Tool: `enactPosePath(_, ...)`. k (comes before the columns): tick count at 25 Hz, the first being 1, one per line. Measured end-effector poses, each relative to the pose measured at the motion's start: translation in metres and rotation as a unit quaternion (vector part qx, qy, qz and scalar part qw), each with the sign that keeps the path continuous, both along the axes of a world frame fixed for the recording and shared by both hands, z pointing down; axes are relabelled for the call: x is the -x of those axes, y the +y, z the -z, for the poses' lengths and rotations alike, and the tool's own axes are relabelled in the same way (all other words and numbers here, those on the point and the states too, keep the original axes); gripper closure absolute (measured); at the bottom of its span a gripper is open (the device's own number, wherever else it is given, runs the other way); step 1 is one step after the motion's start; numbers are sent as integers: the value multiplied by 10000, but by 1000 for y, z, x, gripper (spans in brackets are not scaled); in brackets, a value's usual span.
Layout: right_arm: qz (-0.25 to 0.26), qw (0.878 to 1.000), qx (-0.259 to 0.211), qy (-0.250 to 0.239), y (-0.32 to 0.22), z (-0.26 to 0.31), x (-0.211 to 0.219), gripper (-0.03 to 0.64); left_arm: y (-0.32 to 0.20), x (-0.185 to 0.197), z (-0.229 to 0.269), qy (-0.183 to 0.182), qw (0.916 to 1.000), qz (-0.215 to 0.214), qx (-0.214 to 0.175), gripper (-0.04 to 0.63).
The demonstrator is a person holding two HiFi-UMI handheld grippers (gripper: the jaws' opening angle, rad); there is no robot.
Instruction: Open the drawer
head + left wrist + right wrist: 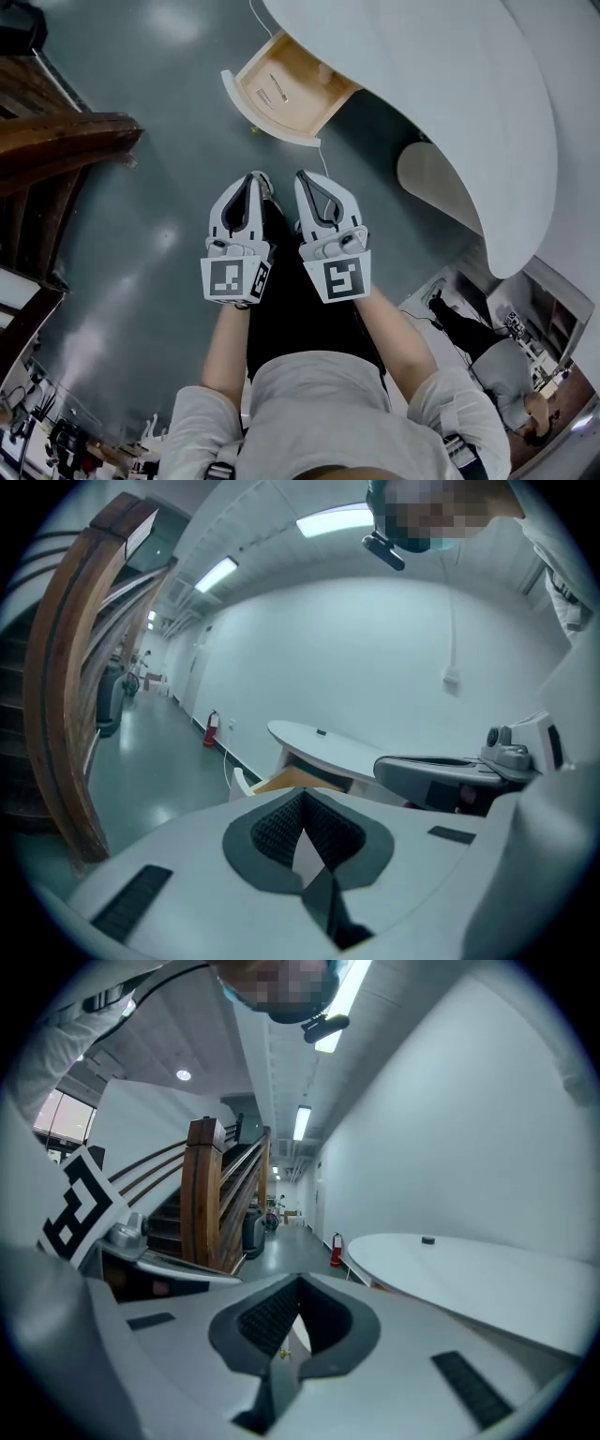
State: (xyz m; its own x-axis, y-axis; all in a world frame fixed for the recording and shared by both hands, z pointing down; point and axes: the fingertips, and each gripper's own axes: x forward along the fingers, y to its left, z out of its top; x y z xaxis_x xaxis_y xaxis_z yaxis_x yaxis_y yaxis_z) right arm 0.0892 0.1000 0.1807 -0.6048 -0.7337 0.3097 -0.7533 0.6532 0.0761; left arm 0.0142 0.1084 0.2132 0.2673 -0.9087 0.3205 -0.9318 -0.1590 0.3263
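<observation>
Drawer [302,109] stands open under the white surface [441,84]; left tool [255,178] and right tool [306,176] both closed tight, holding nothing.

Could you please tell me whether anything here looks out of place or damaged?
Nothing stands out: the drawer stands open under the white desk, with no visible damage or spill. The left tongs and right tongs are shut, empty, clear of it.

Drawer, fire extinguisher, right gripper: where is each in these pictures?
drawer [302,101]: head view, on the bare wooden bottom.
fire extinguisher [209,729]: left gripper view, on its red body.
right gripper [309,178]: head view, at the tips of its shut jaws.
</observation>
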Motion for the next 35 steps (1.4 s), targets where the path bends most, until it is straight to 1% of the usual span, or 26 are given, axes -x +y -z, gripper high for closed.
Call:
enactPosePath(2, -47, 10000, -4, -8, 0, 13, -6, 603, 0, -6, 16, -68, 10000, 8, -69, 592)
enactPosePath(6, -285, 9991, -199, -260, 3, 44, -10, 603, 6, -10, 50, -261, 9994, -43, -216, 594)
enactPosePath(10, -381, 9981, -311, -379, 13, 80, -22, 603, 23, -21, 84, -149, 9995, 27, -295, 594)
enactPosePath(14, -264, 9979, -460, -365, 32, 120, -31, 603, 41, -30, 130, -228, 9988, 64, -424, 592)
enactPosePath(17, -241, 9980, -495, -299, 43, 148, -40, 603, 50, -40, 168, -410, 9971, 10, -641, 592)
enactPosePath(19, -279, 9978, -504, -321, 50, 166, -45, 603, 57, -49, 184, -500, 9962, -45, -717, 594)
enactPosePath(23, -277, 9978, -497, -341, 61, 185, -50, 603, 65, -60, 204, -494, 9950, -80, -863, 592)
enactPosePath(27, -362, 9968, -607, -366, 64, 197, -52, 603, 72, -58, 217, -782, 9925, -42, -938, 592)
enactPosePath(30, -415, 9960, -667, -416, 69, 209, -59, 603, 78, -57, 231, -799, 9915, -50, -1022, 592)
enactPosePath(33, -321, 9958, -770, -367, 71, 219, -61, 603, 80, -54, 241, -834, 9908, -17, -1061, 592)
enactPosePath(35, -305, 9952, -808, -451, 72, 226, -63, 603, 83, -57, 244, -840, 9909, -14, -1052, 592)
